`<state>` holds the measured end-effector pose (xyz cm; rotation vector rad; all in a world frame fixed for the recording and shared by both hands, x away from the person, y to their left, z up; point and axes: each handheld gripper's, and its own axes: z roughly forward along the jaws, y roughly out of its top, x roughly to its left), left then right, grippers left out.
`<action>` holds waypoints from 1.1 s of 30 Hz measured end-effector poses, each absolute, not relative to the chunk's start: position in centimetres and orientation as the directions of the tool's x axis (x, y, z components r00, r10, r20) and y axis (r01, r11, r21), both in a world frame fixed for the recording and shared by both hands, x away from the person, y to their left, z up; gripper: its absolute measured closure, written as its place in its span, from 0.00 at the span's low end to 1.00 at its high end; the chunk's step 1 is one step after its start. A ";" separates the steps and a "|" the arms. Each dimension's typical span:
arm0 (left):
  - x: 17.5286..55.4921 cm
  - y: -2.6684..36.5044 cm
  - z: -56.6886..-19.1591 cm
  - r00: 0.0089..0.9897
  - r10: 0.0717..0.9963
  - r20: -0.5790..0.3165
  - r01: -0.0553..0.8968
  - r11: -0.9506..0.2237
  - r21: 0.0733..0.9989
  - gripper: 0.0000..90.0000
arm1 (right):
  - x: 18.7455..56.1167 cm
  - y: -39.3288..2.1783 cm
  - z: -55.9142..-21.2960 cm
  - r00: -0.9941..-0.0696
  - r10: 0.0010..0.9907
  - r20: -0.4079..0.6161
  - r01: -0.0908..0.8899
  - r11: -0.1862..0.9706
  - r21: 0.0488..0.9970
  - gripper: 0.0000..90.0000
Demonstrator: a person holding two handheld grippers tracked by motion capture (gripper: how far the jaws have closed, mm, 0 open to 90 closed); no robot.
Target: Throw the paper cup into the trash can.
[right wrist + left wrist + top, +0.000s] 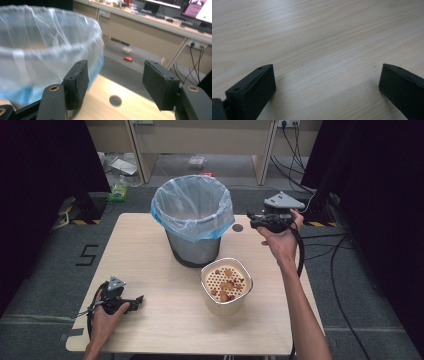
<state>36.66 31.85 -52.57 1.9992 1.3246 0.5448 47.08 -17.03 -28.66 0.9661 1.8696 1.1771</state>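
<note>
A grey bin with a translucent blue liner [194, 215] stands at the back middle of the table [150, 250]; its liner rim [37, 42] looms at the left of the right gripper view. In front of it sits a cream container [226, 287] whose perforated top holds several brown scraps. My right gripper [253, 220] is raised just right of the bin, open and empty [115, 80]. My left gripper [136, 301] rests low at the table's front left, open and empty over bare wood [325, 82].
A dark round hole [237, 227] marks the table right of the bin, also seen between the right jaws as a dark spot [115, 100]. Cables [340, 270] trail over the floor at right. Desks and clutter stand behind the table.
</note>
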 end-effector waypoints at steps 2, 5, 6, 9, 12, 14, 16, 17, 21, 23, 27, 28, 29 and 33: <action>36.7 31.9 -52.6 0.399 0.917 -0.018 0.638 -0.263 0.723 0.00 | 46.6 -17.9 -29.6 -0.461 0.870 -0.172 0.232 0.305 0.924 0.40; 36.7 31.9 -52.6 0.398 0.917 -0.020 0.638 -0.261 0.724 0.00 | 45.7 -19.1 -31.2 -0.457 0.870 -0.183 0.248 0.322 0.914 0.39; 36.7 31.9 -52.6 0.398 0.917 -0.019 0.638 -0.261 0.724 0.00 | 45.4 -19.5 -31.8 -0.453 0.872 -0.184 0.257 0.326 0.910 0.38; 36.7 31.9 -52.6 0.398 0.917 -0.020 0.638 -0.261 0.725 0.00 | 44.7 -20.3 -32.9 -0.449 0.875 -0.181 0.275 0.328 0.904 0.38; 36.7 31.9 -52.6 0.398 0.917 -0.020 0.638 -0.261 0.725 0.00 | 43.6 -22.0 -35.0 -0.435 0.887 -0.155 0.310 0.309 0.899 0.37; 36.7 31.9 -52.6 0.398 0.917 -0.020 0.638 -0.261 0.724 0.00 | 43.2 -22.7 -36.0 -0.427 0.892 -0.149 0.323 0.305 0.896 0.37; 36.7 31.9 -52.6 0.397 0.917 -0.020 0.638 -0.260 0.725 0.00 | 42.9 -23.0 -36.4 -0.423 0.895 -0.141 0.335 0.300 0.893 0.37; 36.7 31.9 -52.6 0.398 0.917 -0.020 0.638 -0.261 0.724 0.00 | 42.5 -23.4 -37.3 -0.425 0.896 -0.126 0.353 0.292 0.889 0.37; 36.7 31.9 -52.6 0.398 0.917 -0.020 0.638 -0.260 0.725 0.00 | 41.6 -23.9 -39.1 -0.421 0.899 -0.123 0.368 0.293 0.882 0.36; 36.7 31.9 -52.6 0.398 0.917 -0.020 0.638 -0.261 0.725 0.00 | 41.2 -24.0 -40.1 -0.423 0.900 -0.110 0.384 0.288 0.878 0.35; 36.7 31.9 -52.6 0.398 0.917 -0.020 0.638 -0.261 0.725 0.00 | 40.7 -24.3 -41.5 -0.424 0.901 -0.094 0.404 0.282 0.870 0.34; 36.7 31.9 -52.6 0.398 0.917 -0.020 0.638 -0.261 0.725 0.00 | 40.2 -24.4 -42.4 -0.420 0.904 -0.084 0.413 0.273 0.869 0.34; 36.7 31.9 -52.6 0.398 0.917 -0.020 0.638 -0.261 0.725 0.00 | 40.0 -24.5 -42.8 -0.419 0.905 -0.077 0.419 0.268 0.867 0.34; 36.7 31.9 -52.6 0.398 0.917 -0.021 0.638 -0.260 0.725 0.00 | 39.4 -24.7 -44.7 -0.417 0.907 -0.050 0.462 0.259 0.849 0.33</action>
